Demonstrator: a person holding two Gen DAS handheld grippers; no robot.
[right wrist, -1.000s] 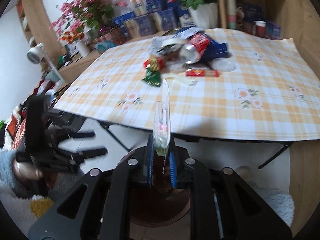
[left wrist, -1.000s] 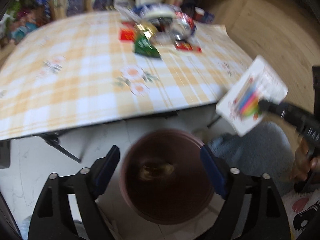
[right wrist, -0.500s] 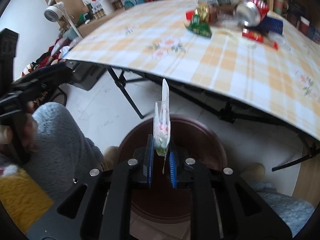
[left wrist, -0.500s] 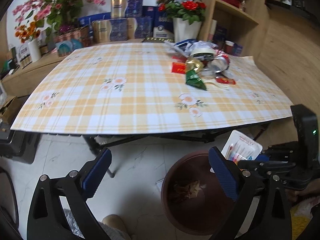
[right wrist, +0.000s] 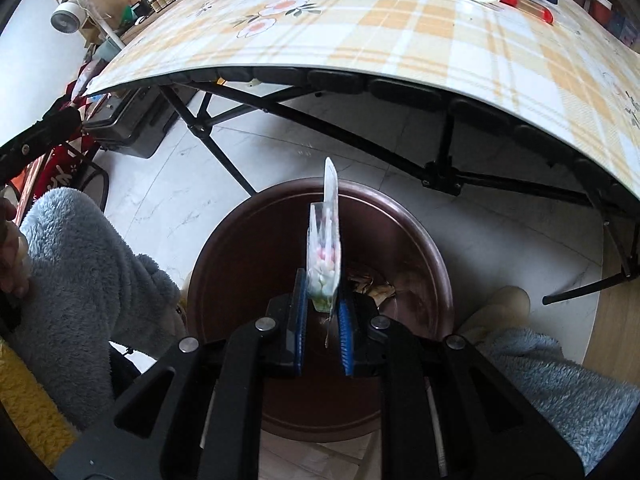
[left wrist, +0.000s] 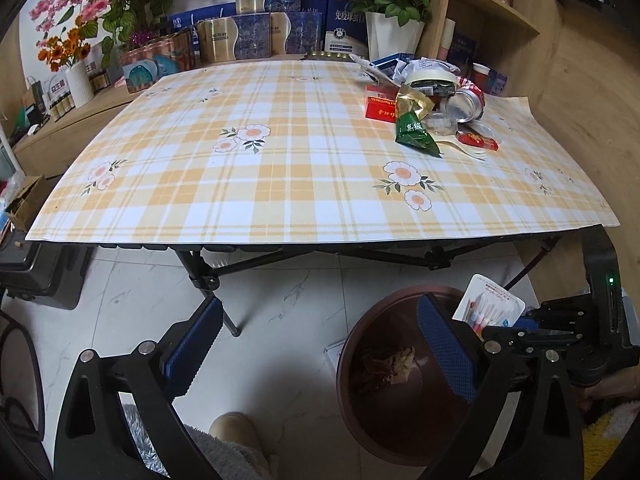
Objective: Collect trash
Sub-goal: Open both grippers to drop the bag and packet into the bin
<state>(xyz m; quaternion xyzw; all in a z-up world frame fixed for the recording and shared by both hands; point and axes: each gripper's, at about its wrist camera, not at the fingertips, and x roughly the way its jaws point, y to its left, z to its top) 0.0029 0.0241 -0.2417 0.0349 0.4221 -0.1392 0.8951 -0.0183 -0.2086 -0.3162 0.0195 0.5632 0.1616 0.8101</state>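
Observation:
My right gripper (right wrist: 322, 320) is shut on a clear blister pack (right wrist: 326, 252) of coloured swabs and holds it upright over the brown trash bin (right wrist: 224, 264). The pack also shows in the left wrist view (left wrist: 490, 308), above the bin's rim (left wrist: 352, 340). My left gripper (left wrist: 320, 344) is open and empty, low over the floor left of the bin. A pile of trash lies on the far right of the checked table (left wrist: 280, 184): a green wrapper (left wrist: 414, 132), a red box (left wrist: 380, 108), a crushed can (left wrist: 468, 104).
Crumpled scraps (left wrist: 392, 364) lie in the bin's bottom. The folding table's black legs (left wrist: 204, 276) stand just behind the bin. A black case (left wrist: 44, 276) sits on the floor at left. Boxes and flower vases (left wrist: 394, 36) line the back. My slippered foot (left wrist: 236, 436) is near.
The right gripper has lowered the pack closer over the bin. The left gripper has lifted and shifted left, so the bin now sits to its right.

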